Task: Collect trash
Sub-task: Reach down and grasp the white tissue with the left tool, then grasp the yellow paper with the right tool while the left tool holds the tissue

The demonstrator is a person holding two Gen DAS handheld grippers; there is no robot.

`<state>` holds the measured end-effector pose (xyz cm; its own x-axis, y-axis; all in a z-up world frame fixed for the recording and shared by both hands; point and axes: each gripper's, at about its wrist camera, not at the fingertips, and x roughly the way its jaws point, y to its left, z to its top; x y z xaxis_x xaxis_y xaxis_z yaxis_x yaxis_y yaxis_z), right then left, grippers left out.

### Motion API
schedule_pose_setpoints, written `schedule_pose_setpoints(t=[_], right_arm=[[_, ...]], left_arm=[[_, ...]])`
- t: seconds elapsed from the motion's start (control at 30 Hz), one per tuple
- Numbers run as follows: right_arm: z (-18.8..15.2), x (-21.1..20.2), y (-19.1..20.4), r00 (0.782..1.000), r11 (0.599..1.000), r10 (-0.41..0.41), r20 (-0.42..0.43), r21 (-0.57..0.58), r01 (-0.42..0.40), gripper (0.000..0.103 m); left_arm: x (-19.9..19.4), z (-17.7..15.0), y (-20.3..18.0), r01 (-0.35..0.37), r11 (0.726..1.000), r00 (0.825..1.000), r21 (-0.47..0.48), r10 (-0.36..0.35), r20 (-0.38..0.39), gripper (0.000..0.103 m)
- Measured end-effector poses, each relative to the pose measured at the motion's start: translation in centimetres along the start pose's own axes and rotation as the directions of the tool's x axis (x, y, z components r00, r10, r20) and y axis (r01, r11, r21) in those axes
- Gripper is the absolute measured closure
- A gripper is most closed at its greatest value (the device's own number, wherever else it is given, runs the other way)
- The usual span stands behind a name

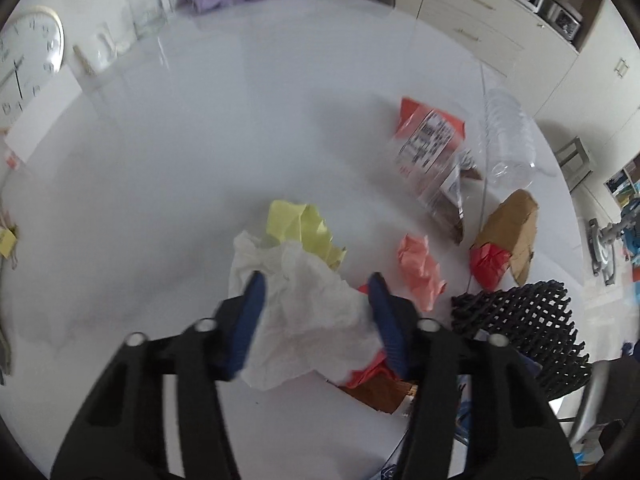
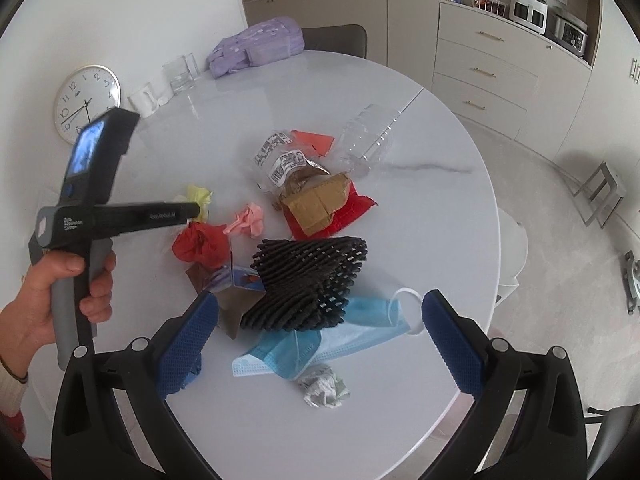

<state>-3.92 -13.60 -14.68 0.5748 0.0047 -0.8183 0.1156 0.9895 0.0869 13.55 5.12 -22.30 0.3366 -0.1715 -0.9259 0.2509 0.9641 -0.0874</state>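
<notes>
We observe the left gripper (image 1: 316, 292) with jaws spread either side of a crumpled white tissue (image 1: 308, 316) on the white table (image 1: 160, 184); whether they grip it is unclear. Yellow paper (image 1: 300, 228) lies just behind the tissue.
</notes>
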Motion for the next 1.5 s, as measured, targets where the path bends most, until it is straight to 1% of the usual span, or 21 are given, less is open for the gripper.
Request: schedule_pose_setpoints(t=[0.07, 0.13, 0.3, 0.37, 0.5, 0.57, 0.7, 0.73, 0.77, 0.83, 0.93, 0.97, 1.03, 1.1, 1.17, 1.2, 1.23, 1.33, 1.37, 1.43, 1.5], right_arm=[[0.5, 0.4, 0.5, 1.000, 1.000, 0.014, 0.004, 0.003, -0.014, 0.002], [1.2, 0.9, 1.0, 0.999, 0.999, 0.042, 0.002, 0.008, -0.042, 0.002], [3.2, 2.7, 2.8, 0.991, 0.991, 0.135, -0.021, 0.009, -0.135, 0.002], [4.0, 3.5, 3.7, 0.985, 0.985, 0.170, -0.032, 0.000, -0.170, 0.002], [5.6, 5.2, 5.9, 0.975, 0.977, 0.210, -0.066, -0.028, -0.213, 0.002], [6.7, 6.6, 7.6, 0.967, 0.969, 0.237, -0.094, -0.045, -0.242, 0.002], [8.6, 10.3, 12.1, 0.953, 0.957, 0.258, -0.161, -0.089, -0.274, 0.002], [9.1, 11.4, 13.0, 0.949, 0.955, 0.257, -0.180, -0.105, -0.279, 0.004], [9.7, 12.9, 14.3, 0.946, 0.952, 0.248, -0.209, -0.127, -0.277, 0.011], [10.3, 15.5, 16.7, 0.937, 0.945, 0.239, -0.254, -0.164, -0.285, 0.016], [10.5, 18.1, 18.7, 0.933, 0.942, 0.200, -0.301, -0.202, -0.267, 0.030], [10.5, 19.0, 19.3, 0.931, 0.944, 0.173, -0.322, -0.215, -0.250, 0.035], [10.4, 20.5, 20.2, 0.927, 0.947, 0.129, -0.352, -0.235, -0.220, 0.039], [10.2, 21.4, 20.6, 0.924, 0.949, 0.100, -0.368, -0.244, -0.200, 0.053], [10.1, 22.0, 20.9, 0.913, 0.949, 0.109, -0.393, -0.232, -0.213, 0.079], [10.1, 22.1, 21.0, 0.908, 0.949, 0.118, -0.402, -0.223, -0.222, 0.082], [10.1, 22.1, 21.1, 0.904, 0.948, 0.130, -0.406, -0.216, -0.234, 0.082], [10.5, 20.9, 20.9, 0.906, 0.946, 0.192, -0.377, -0.176, -0.273, 0.082], [11.0, 19.7, 20.6, 0.907, 0.943, 0.231, -0.351, -0.150, -0.298, 0.082], [12.0, 17.6, 19.5, 0.912, 0.938, 0.280, -0.300, -0.118, -0.327, 0.082], [13.2, 14.7, 18.1, 0.916, 0.930, 0.328, -0.232, -0.090, -0.356, 0.082]], left_arm=[[0.4, -0.2, 0.8, 0.035, 0.999, 0.999, -0.034, -0.036, -0.024, 0.081], [0.5, -0.4, 1.7, 0.065, 0.996, 0.997, -0.062, -0.067, -0.031, 0.088], [-1.6, -0.7, 3.5, 0.132, 0.989, 0.991, -0.066, -0.131, 0.012, 0.089], [-2.3, -0.9, 4.0, 0.145, 0.987, 0.989, -0.062, -0.144, 0.027, 0.089], [-4.1, -1.6, 5.7, 0.175, 0.982, 0.984, -0.069, -0.172, 0.055, 0.090], [-5.0, -1.7, 6.5, 0.173, 0.982, 0.983, -0.074, -0.167, 0.078, 0.090], [-7.0, -2.5, 8.9, 0.115, 0.990, 0.987, -0.084, -0.103, 0.127, 0.090], [-7.4, -2.7, 9.4, 0.100, 0.991, 0.987, -0.086, -0.088, 0.135, 0.090], [-7.7, -2.9, 9.9, 0.086, 0.992, 0.987, -0.089, -0.072, 0.143, 0.090], [-8.2, -3.3, 10.7, 0.070, 0.993, 0.986, -0.093, -0.055, 0.155, 0.090], [-8.4, -3.9, 11.5, 0.077, 0.991, 0.985, -0.109, -0.059, 0.161, 0.090], [-8.5, -4.1, 11.7, 0.085, 0.990, 0.985, -0.114, -0.066, 0.161, 0.090], [-8.6, -4.2, 12.0, 0.093, 0.987, 0.983, -0.127, -0.071, 0.167, 0.090], [-8.6, -4.3, 12.3, 0.094, 0.986, 0.983, -0.134, -0.071, 0.172, 0.090], [-8.8, -4.3, 12.6, 0.084, 0.987, 0.981, -0.136, -0.058, 0.182, 0.090], [-9.0, -4.6, 12.5, 0.080, 0.987, 0.981, -0.137, -0.054, 0.186, 0.090], [-9.3, -4.8, 12.5, 0.075, 0.987, 0.981, -0.140, -0.048, 0.190, 0.090], [-10.4, -5.0, 12.3, 0.052, 0.988, 0.979, -0.143, -0.023, 0.203, 0.090], [-10.7, -5.0, 12.0, 0.042, 0.989, 0.978, -0.139, -0.013, 0.209, 0.090], [-11.9, -5.2, 11.0, 0.016, 0.993, 0.974, -0.120, 0.012, 0.225, 0.090], [-13.3, -5.2, 9.4, 0.010, 0.995, 0.970, -0.094, 0.013, 0.243, 0.090]])
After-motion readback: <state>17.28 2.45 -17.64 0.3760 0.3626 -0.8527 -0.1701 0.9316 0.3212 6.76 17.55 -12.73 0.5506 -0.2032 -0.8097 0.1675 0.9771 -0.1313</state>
